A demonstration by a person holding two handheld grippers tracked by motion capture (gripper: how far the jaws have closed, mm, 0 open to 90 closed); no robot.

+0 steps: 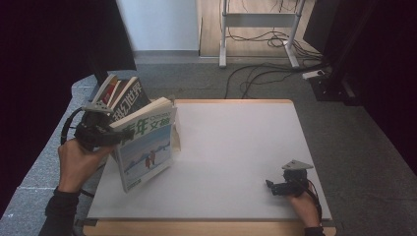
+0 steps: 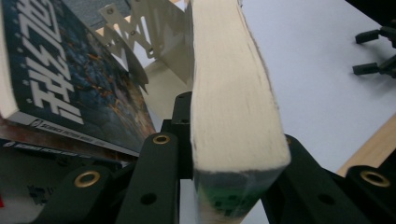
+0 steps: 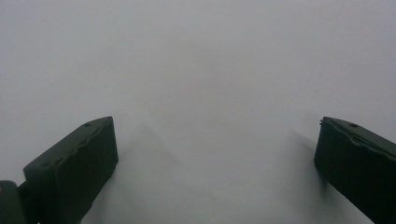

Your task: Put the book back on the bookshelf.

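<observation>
Work in hand: the left gripper (image 1: 114,136) carries a thick magazine (image 1: 147,147) at the left edge of the table (image 1: 236,162), just beside a metal book rack (image 2: 140,32) where other books (image 1: 125,93) stand leaning.

State of left gripper: clenched on the magazine; in the left gripper view the two black jaws press on both faces of the page block (image 2: 233,93), near one end of it.

State of right gripper: released; the right gripper (image 1: 275,187) rests low over the table near the front right corner, its jaws wide apart with nothing between them.

Place of the magazine: it is lifted, tilted, the cover with snow picture facing toward the person; the lower corner hangs over the table front-left part. I cannot tell if this corner touches the surface.

Long axis: it runs from the gripper away, slanted down toward the table, so the free end is the far one.

Direction to the rack: the rack and the dark blue book (image 2: 60,70) lie just to the left side of the held magazine, a little further back.

Nearer hand: the left one by far; the right is well apart, across the table.

Judgement of next move: probably the magazine must go sideways in relation to the rack; the tilt needs to match the leaning books.
</observation>
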